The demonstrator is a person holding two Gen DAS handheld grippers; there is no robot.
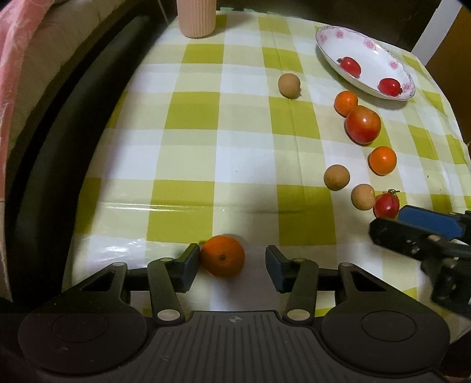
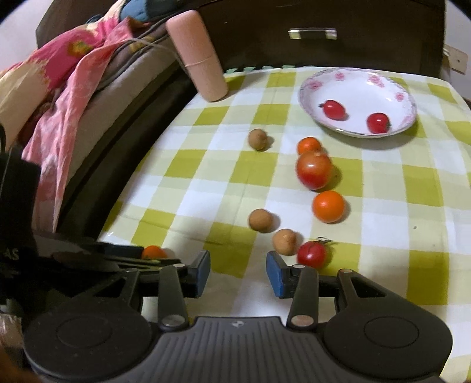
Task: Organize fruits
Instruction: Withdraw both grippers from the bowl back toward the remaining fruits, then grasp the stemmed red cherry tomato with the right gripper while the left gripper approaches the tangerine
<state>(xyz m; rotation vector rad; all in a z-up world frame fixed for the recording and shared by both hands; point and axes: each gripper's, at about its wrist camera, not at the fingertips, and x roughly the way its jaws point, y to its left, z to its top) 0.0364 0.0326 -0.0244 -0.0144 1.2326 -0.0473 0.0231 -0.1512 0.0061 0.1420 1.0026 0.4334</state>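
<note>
- Checked yellow-and-white tablecloth [image 1: 191,141] underfoot, bedding and a ribbed pink cup [image 1: 195,17] at the far edge.
- Left gripper [image 1: 232,265] tipped steeply down over the cloth, jaws spread around a small orange [image 1: 222,255]; one pad touching or just beside the fruit, the other clearly apart, so no pinch yet.
- Right gripper [image 2: 238,271] spread too, nothing between the pads, parked just short of a tan round fruit [image 2: 284,241] and a stemmed cherry tomato [image 2: 311,254].
- Step in hand, by the look of it: grabbing that orange, well short of the flowered plate [image 2: 357,134] and off to its left.
- Next move calls for squeezing evenly on both sides, then lifting and carrying toward the plate; likely to roll if nudged from one side only.
- Orange itself: bright, dimpled, stem scar facing the camera, sitting on the cloth.
- Outward toward the plate: two more tan fruits, two more oranges, one large tomato [image 2: 313,169] strung in a loose line below it.
- On the plate: two cherry tomatoes already resting.
</note>
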